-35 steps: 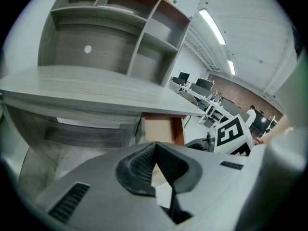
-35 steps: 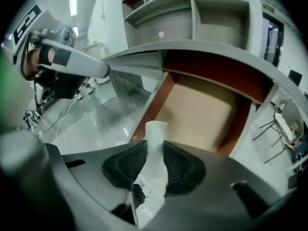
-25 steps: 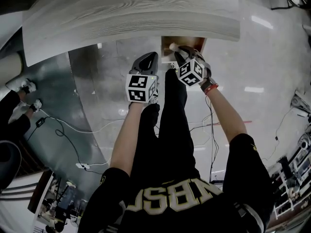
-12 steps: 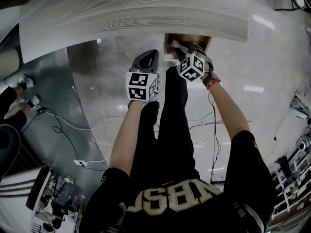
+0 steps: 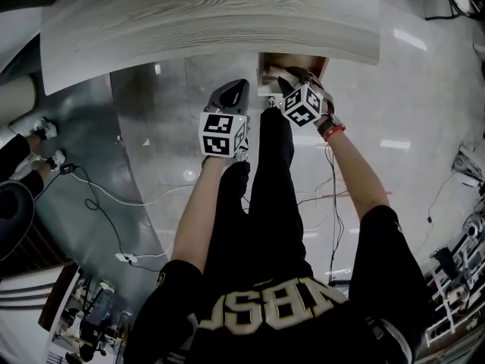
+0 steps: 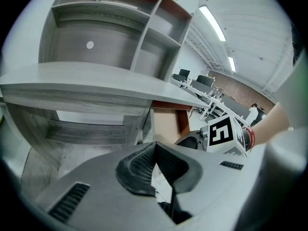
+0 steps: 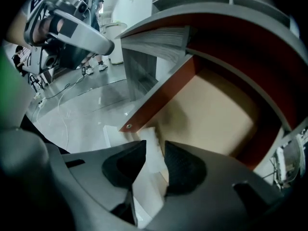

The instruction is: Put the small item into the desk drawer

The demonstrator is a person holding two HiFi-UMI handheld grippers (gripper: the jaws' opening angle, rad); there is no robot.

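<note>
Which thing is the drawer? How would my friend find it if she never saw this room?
Start at the big grey wood-grain desk top and look under its front edge, toward the right. The drawer sticks out there, open. Only it has reddish-brown sides and a pale tan bottom; the desk top and the shelves above are grey.

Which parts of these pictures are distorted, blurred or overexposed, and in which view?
Head view: the wide lens bows the desk top, and glare spots mark the glossy floor. Right gripper view: the white item between the opening fingers of the right gripper is blurred. Left gripper view: ceiling lights are blown out; corners are black.
</note>
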